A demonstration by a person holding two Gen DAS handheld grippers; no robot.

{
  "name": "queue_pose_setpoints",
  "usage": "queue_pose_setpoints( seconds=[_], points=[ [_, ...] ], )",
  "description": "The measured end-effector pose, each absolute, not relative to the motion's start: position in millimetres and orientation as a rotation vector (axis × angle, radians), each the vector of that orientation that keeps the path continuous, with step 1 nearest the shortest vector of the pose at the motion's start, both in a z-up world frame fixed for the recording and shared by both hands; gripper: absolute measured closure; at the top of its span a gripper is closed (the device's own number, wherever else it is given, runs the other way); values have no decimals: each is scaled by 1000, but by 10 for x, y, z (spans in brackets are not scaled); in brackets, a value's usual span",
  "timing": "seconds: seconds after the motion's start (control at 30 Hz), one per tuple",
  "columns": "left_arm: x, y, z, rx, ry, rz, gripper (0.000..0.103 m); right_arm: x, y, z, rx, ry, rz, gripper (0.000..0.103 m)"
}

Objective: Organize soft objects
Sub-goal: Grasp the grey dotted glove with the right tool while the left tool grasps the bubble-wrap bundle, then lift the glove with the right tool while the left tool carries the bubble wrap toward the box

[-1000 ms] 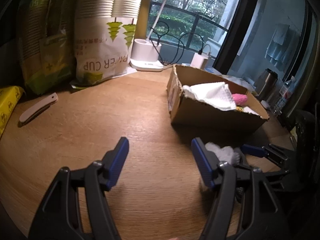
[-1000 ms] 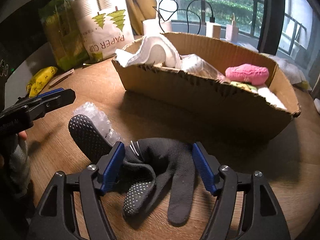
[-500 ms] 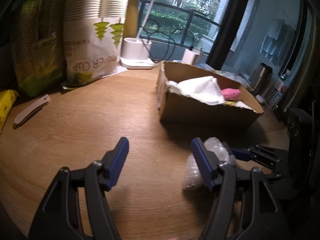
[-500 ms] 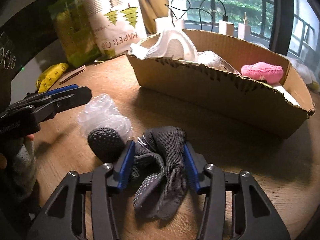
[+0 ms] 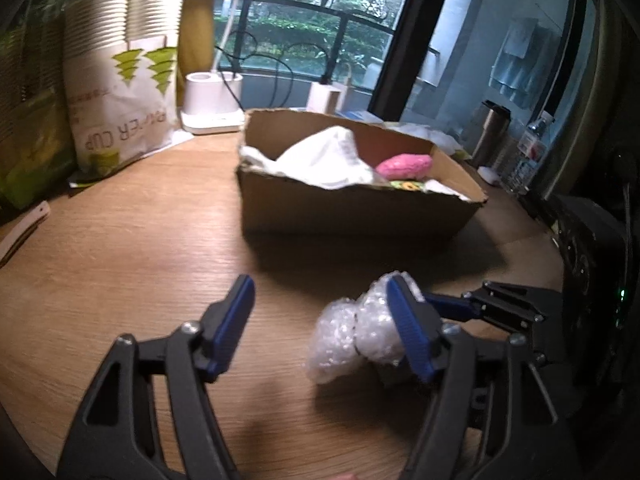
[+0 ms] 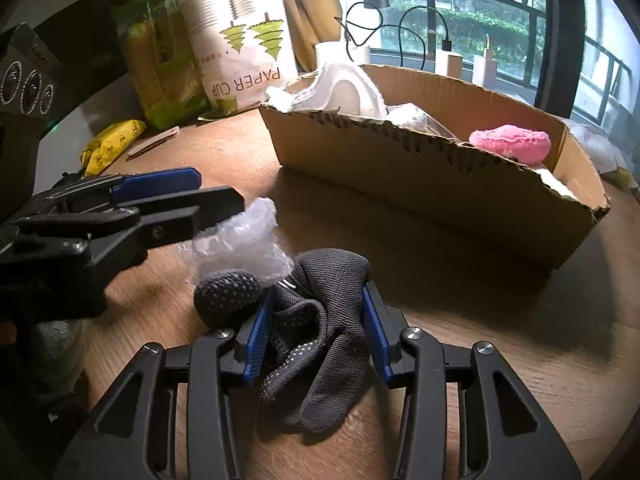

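My right gripper (image 6: 316,320) is shut on a dark grey dotted glove (image 6: 320,332) that lies bunched on the wooden table. A wad of clear bubble wrap (image 6: 240,240) lies just beyond the glove. My left gripper (image 5: 320,312) is open and empty, with the bubble wrap (image 5: 352,336) against the inside of its right finger. The cardboard box (image 5: 352,212) stands behind, holding a white cloth (image 5: 324,160) and a pink soft toy (image 5: 404,166). The box (image 6: 424,176) and pink toy (image 6: 508,142) also show in the right wrist view.
Bagged paper cups (image 5: 120,92) and a green pack (image 6: 160,68) stand at the back left. A white lamp base (image 5: 212,100) with cables stands near the window. A yellow packet (image 6: 112,148) and a pale stick (image 6: 154,144) lie at the left.
My right gripper has closed on the grey glove. My left gripper has moved right and toward the bubble wrap, which now lies beside its right finger.
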State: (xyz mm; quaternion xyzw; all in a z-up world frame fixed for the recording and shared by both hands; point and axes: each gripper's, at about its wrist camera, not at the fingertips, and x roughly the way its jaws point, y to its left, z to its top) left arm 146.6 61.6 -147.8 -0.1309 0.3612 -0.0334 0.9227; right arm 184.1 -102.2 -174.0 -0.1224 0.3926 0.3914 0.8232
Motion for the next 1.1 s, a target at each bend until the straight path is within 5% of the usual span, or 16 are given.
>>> queue_pose_setpoints(
  seconds=[0.2,0.5,0.7,1.1],
  points=[
    [1560,441,-1559,-292,778,-147,17,1813,-1081,-1733,-262,822,848,59],
    [1600,271,-1563,-258,781,-166,18,1759,-1145,-1728,-275,812,864,59],
    [1610,243,-1528,-263,772,-212,49,1750,-1163,-1717,-278,807,863,60],
    [1482,414,-1350,-294,702,-183,55,1713,-1189,-1642,-304,790,843,63]
  ],
)
